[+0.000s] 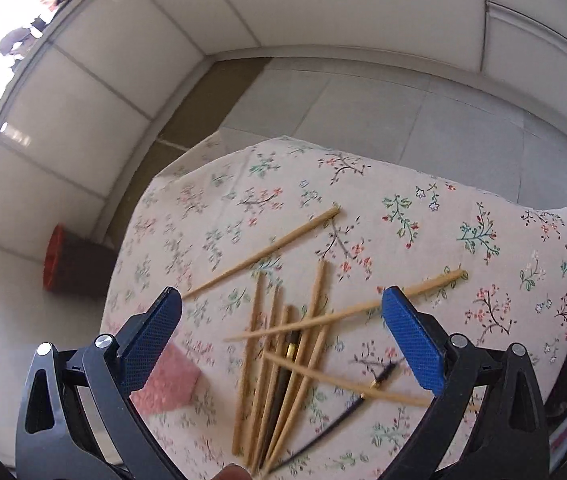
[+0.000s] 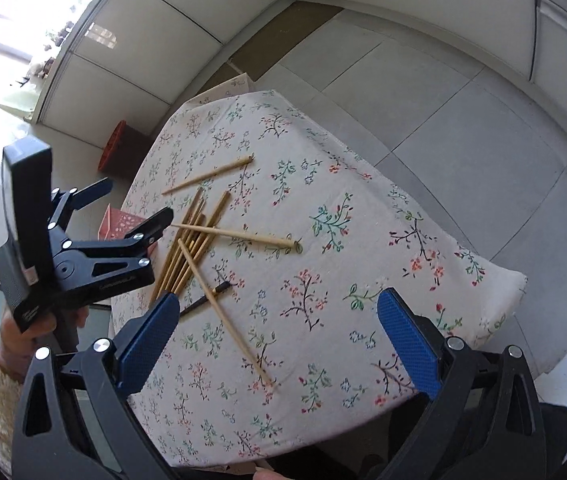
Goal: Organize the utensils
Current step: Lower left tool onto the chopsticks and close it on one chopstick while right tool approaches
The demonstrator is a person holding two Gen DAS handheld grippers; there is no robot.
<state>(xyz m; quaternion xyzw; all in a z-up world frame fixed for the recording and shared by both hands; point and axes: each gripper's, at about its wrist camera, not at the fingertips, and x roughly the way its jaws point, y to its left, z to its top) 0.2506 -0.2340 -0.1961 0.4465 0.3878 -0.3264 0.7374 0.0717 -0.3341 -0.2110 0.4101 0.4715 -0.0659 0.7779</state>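
Chopsticks [image 1: 283, 344]: about ten wooden, two dark | both grippers' fingers [image 1: 151, 336] apart

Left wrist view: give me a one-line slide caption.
Open left tongs hover above scattered wooden chopsticks and a dark chopstick on a floral tablecloth, nothing gripped yet.

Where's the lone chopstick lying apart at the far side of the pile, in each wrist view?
Left wrist: lone chopstick, centre, diagonal, beyond the pile.
Right wrist: lone chopstick, upper left of centre, beyond the pile.
Shared landmark: red-rimmed bin on the floor left of the table.
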